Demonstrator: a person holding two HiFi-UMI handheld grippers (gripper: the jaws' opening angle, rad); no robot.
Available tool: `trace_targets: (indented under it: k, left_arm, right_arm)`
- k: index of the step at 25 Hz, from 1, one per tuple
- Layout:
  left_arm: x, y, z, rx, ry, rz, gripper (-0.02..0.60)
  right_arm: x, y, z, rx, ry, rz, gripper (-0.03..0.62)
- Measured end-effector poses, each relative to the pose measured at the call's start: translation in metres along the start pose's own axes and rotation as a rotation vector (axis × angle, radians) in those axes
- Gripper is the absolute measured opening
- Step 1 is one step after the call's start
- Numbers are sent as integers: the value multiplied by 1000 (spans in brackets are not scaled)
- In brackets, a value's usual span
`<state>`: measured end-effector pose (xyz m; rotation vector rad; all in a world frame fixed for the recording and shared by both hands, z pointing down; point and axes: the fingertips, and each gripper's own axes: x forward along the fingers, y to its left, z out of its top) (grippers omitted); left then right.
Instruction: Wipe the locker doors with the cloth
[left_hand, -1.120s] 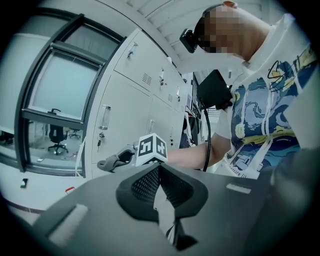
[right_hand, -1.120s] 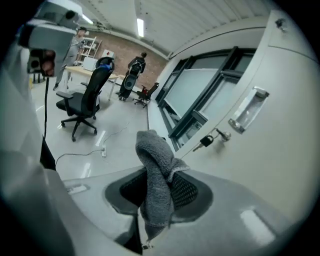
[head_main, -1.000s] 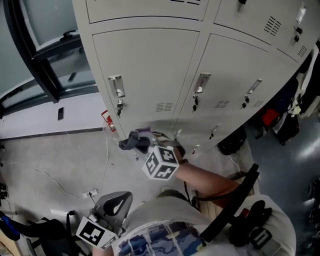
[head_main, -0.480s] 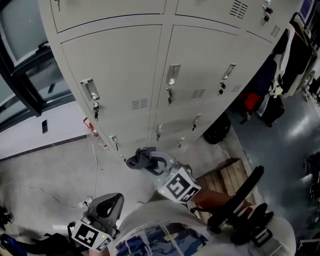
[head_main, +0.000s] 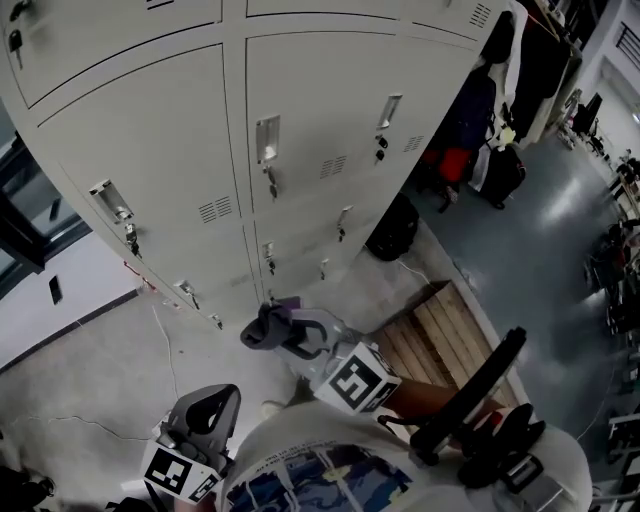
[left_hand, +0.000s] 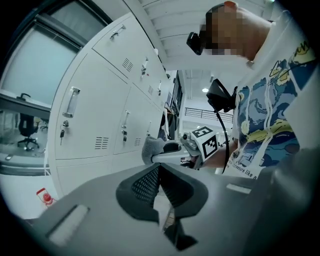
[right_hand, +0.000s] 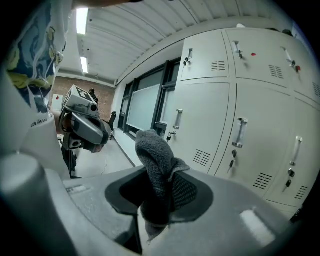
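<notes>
Right gripper (head_main: 283, 335) clamped on cloth (head_main: 259, 328), now pulled back off the lockers (head_main: 330, 90) | left gripper (head_main: 212, 408) closed, empty, farther from lockers | wiping paused, probably between doors

Glossy grey floor (head_main: 520, 235); wooden pallet (head_main: 443, 325); dark-framed window (right_hand: 142, 107); strip lights (right_hand: 81, 20) on ribbed ceiling (right_hand: 150, 25)

Counts: 2 grippers, left gripper (head_main: 218, 400) and right gripper (head_main: 285, 335). 1 cloth (head_main: 262, 328). Locker doors (right_hand: 200, 130): 6 in the right gripper view, 3 over 3, 1 handle each. 1 wooden pallet (head_main: 440, 335) on the floor near the lockers' base.
</notes>
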<state>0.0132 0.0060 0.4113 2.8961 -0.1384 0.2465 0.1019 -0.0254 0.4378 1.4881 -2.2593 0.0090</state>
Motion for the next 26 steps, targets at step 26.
trace_targets:
  k: [26]
  left_arm:
    - [-8,-22,-39,-84,-10,-30,3]
  right_arm:
    - [-35,52,-21,-51,116,51,110]
